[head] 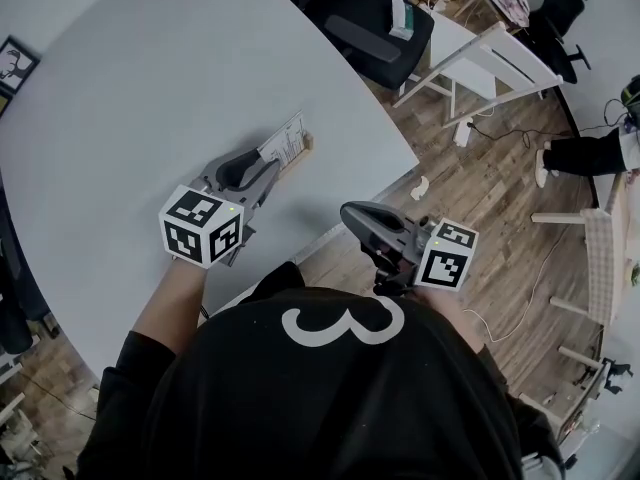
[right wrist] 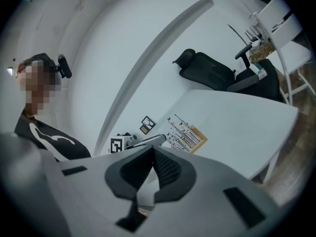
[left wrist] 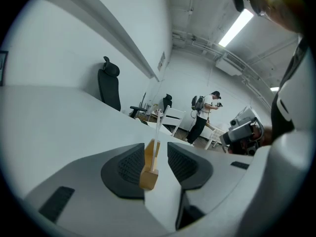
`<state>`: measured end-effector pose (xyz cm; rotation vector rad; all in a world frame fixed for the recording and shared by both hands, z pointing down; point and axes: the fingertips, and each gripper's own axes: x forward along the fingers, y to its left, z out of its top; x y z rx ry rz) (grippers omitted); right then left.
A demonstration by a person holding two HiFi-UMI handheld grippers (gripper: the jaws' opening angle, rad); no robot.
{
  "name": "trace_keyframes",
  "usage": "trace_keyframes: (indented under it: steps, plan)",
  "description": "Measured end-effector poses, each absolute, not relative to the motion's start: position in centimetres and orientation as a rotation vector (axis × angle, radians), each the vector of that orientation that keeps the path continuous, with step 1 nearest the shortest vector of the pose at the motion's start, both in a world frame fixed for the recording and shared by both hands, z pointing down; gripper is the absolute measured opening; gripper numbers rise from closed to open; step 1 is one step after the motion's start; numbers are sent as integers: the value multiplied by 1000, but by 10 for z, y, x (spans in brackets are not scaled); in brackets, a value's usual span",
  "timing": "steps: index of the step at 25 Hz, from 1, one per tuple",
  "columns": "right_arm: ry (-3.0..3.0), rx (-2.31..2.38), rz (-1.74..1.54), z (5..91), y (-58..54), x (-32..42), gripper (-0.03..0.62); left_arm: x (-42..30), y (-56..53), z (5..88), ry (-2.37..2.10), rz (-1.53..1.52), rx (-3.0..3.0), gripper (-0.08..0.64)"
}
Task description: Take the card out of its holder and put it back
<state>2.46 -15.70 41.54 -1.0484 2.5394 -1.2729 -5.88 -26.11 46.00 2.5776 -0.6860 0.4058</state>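
Note:
A white printed card [head: 288, 140] stands upright in a small wooden holder [head: 303, 148] on the white table [head: 150, 88]. My left gripper [head: 268, 165] is right at the holder's near end. In the left gripper view the holder [left wrist: 148, 174] and the edge-on card [left wrist: 157, 127] sit between the open jaws of the left gripper [left wrist: 154, 152], with a gap on each side and neither pad pressing. My right gripper [head: 350, 211] hovers off the table's edge, over the floor. Seen in its own view, the right gripper [right wrist: 152, 149] is shut and holds nothing; card [right wrist: 183, 135] and holder [right wrist: 198, 136] stand beyond it.
The table's curved edge [head: 385, 178] runs just right of the holder. Beyond it are a black office chair [head: 375, 28] and white wooden frames [head: 480, 63] on the wood floor. A framed picture [head: 12, 63] lies at the far left. A person [left wrist: 202, 115] stands in the distance.

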Motion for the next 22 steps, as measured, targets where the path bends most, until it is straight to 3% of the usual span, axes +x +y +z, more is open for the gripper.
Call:
trace_keyframes:
  steps: [12, 16, 22]
  plan:
    - [2632, -990, -1107, 378, -93, 37, 9, -83, -167, 406, -744, 212, 2448, 135]
    - [2699, -926, -1039, 360, -61, 26, 9, -76, -112, 372, -663, 87, 2442, 66]
    - [2707, -820, -969, 335, -1, 11, 9, -76, -29, 328, -573, -45, 2429, 28]
